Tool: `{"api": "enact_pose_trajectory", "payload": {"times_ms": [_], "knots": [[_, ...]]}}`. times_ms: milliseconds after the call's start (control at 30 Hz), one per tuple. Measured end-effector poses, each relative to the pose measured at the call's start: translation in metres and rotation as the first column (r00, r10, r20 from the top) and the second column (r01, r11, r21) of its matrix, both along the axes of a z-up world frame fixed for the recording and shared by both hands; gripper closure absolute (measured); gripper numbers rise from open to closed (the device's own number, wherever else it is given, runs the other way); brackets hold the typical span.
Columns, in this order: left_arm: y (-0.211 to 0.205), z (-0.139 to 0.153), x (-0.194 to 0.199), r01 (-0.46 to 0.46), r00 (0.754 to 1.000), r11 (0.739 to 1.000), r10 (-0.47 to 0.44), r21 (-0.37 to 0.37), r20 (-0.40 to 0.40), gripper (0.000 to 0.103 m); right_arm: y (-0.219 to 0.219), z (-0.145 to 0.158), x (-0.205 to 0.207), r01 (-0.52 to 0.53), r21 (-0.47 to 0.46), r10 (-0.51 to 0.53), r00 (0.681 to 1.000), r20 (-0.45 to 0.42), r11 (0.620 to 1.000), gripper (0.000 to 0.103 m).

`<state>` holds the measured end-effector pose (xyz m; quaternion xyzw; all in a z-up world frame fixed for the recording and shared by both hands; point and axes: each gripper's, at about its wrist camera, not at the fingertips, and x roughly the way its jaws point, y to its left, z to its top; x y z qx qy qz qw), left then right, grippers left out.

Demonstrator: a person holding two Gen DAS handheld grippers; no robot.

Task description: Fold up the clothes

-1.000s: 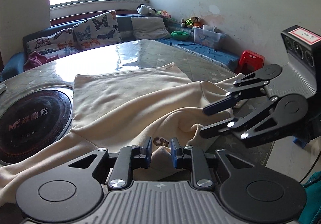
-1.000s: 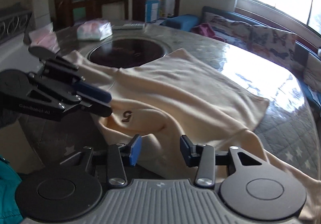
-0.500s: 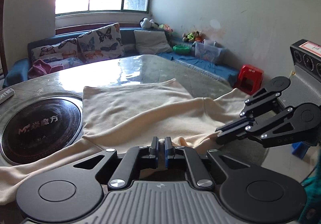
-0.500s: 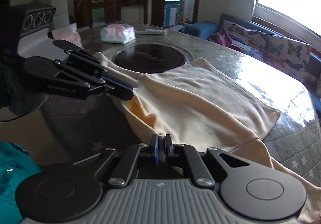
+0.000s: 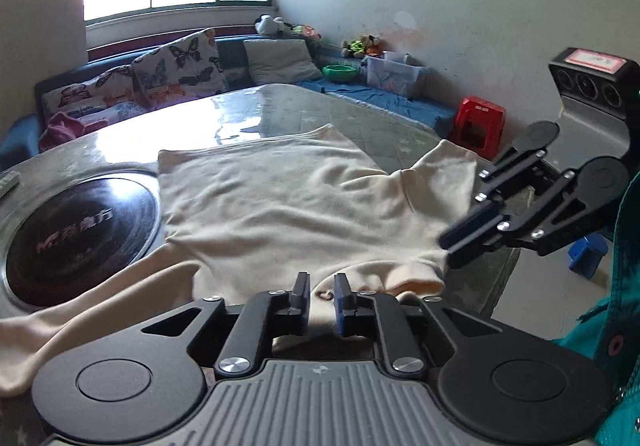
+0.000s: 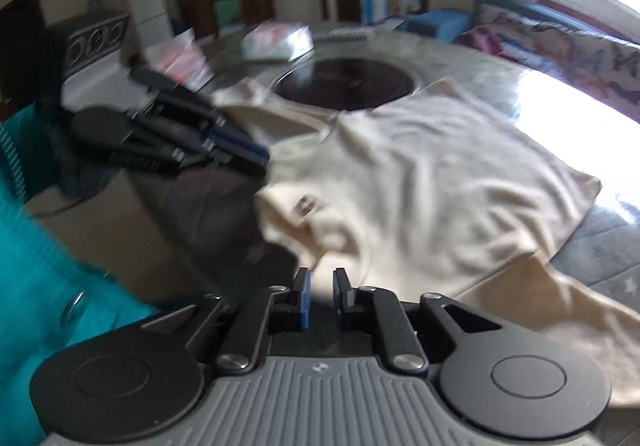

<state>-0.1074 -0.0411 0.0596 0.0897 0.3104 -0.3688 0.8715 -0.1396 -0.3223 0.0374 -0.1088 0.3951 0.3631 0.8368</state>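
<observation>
The cream shirt (image 5: pixel 288 202) lay spread on the round table (image 5: pixel 280 106), collar edge nearest both grippers. The left gripper (image 5: pixel 321 296) and right gripper (image 6: pixel 321 294) stood slightly parted, gripping nothing. Step: pre-fold layout. Next, probably regrasp a sleeve (image 5: pixel 92 298) and fold inward.

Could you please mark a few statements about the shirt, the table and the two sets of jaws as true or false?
1. The cream shirt lies spread on the table. True.
2. The left gripper has its jaws shut tight. False: a small gap shows between them.
3. A red stool stands beyond the table. True.
4. The shirt fully covers the round black cooktop. False: the cooktop lies bare beside it.
5. The right gripper clamps a blue towel. False: its jaws are slightly apart and hold nothing.
</observation>
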Motion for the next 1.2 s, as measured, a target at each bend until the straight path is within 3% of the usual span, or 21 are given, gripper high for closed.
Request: {"api": "enact_pose_trajectory", "payload": {"times_ms": [33,67,100,233,267,333,367,633,800,933,1200], "knots": [[-0.006,-0.003,0.002,0.017,1.000,1.000,-0.017,0.009,0.003,0.075,0.002,-0.002,0.004,0.006,-0.001,-0.006,1.000,-0.005,1.000,0.074],[-0.012,-0.005,0.002,0.029,1.000,0.999,-0.029,0.024,0.007,0.064,0.005,-0.004,0.008,0.009,-0.003,-0.009,1.000,-0.012,1.000,0.070],[-0.017,-0.009,0.003,0.046,0.999,0.998,-0.046,0.034,0.007,0.062,0.007,-0.007,0.010,0.007,-0.007,-0.008,1.000,-0.018,1.000,0.070],[-0.034,-0.023,0.007,0.079,0.997,0.994,-0.079,0.077,0.002,0.063,0.016,-0.019,0.018,-0.003,-0.022,0.003,0.999,-0.036,1.000,0.070],[-0.038,-0.027,0.008,0.085,0.996,0.992,-0.085,0.089,0.002,0.064,0.018,-0.022,0.019,-0.005,-0.027,0.004,0.999,-0.038,1.000,0.070],[-0.041,-0.032,0.009,0.089,0.996,0.991,-0.090,0.103,-0.002,0.093,0.022,-0.027,0.022,-0.007,-0.038,0.006,0.999,-0.040,0.999,0.071],[-0.041,-0.034,0.010,0.092,0.996,0.991,-0.091,0.102,-0.010,0.097,0.022,-0.029,0.022,-0.013,-0.035,0.011,0.999,-0.051,0.999,0.071],[-0.023,-0.027,0.007,0.125,0.991,0.991,-0.121,0.053,-0.065,0.097,0.014,-0.023,0.014,-0.061,-0.011,0.059,0.993,-0.099,0.998,0.071],[-0.018,-0.010,0.034,0.062,0.997,0.998,-0.062,0.003,-0.054,0.095,-0.015,-0.006,0.030,0.072,0.053,-0.070,0.996,-0.051,0.996,0.070],[-0.019,-0.001,0.064,-0.011,0.999,1.000,0.010,-0.014,-0.042,0.094,-0.036,-0.006,0.056,0.191,0.076,-0.189,0.981,-0.032,0.979,0.070],[-0.019,-0.011,0.130,-0.164,0.984,0.985,0.167,0.053,-0.061,0.094,-0.055,-0.034,0.089,0.258,-0.017,-0.258,0.964,-0.060,0.966,0.072]]}}
